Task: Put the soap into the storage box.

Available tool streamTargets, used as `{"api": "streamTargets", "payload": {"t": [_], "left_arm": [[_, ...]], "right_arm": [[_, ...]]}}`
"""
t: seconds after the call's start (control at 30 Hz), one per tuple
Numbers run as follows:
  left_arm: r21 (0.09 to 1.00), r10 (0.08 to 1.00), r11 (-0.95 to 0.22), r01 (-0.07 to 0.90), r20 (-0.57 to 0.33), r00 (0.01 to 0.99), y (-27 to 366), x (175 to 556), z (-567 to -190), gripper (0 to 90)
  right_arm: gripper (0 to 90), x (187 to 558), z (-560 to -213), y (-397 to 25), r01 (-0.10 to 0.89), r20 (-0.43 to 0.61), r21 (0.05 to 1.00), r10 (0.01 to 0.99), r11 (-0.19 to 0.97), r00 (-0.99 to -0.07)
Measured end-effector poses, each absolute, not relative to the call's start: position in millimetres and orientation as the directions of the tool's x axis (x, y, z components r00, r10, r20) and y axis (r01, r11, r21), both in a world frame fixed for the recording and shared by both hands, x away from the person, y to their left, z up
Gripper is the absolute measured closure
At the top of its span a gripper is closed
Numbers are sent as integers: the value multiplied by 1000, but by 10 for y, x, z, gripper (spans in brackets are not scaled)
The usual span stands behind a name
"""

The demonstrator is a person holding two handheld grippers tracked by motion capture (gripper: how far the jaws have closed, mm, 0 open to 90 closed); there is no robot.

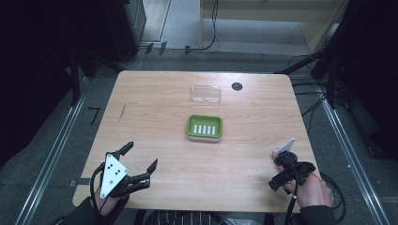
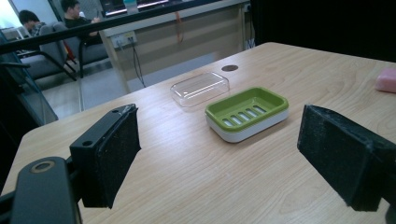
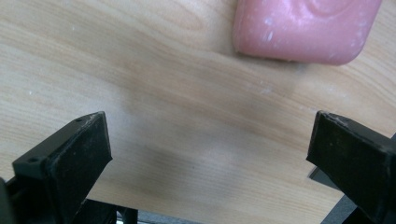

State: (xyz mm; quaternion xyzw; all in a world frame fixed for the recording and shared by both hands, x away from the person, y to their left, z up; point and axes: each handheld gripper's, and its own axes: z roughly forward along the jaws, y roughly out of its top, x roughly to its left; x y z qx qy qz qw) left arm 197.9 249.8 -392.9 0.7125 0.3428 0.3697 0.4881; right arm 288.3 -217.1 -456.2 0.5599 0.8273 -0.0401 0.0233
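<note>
A green soap dish (image 1: 204, 127) with a slotted white insert sits at the table's middle; it also lies ahead of the left jaws (image 2: 247, 112). Its clear lid (image 1: 205, 93) lies separately behind it (image 2: 200, 87). A pink soap bar (image 3: 306, 28) rests on the wood just beyond my right gripper (image 3: 215, 154), whose jaws stand wide apart and empty. That gripper (image 1: 281, 163) points down near the table's right front, with a sliver of the soap (image 1: 273, 153) beside it. My left gripper (image 1: 141, 155) hovers open at the front left, empty (image 2: 231, 154). The soap (image 2: 386, 80) shows far right.
A dark round hole (image 1: 237, 86) sits in the wooden tabletop (image 1: 155, 108) near the back edge. Cables and dark stands ring the table on the floor. Two people sit on chairs (image 2: 51, 28) far behind the table.
</note>
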Motion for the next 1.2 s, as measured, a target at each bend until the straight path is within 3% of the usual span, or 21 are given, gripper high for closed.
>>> {"api": "streamTargets", "payload": {"t": [1.2], "left_arm": [[947,846,-297,126,200,494,2491,1981,-3930,132]], "right_arm": [[0,3341,-4551,-2313,932,-71,-17,929,363,-363]]}}
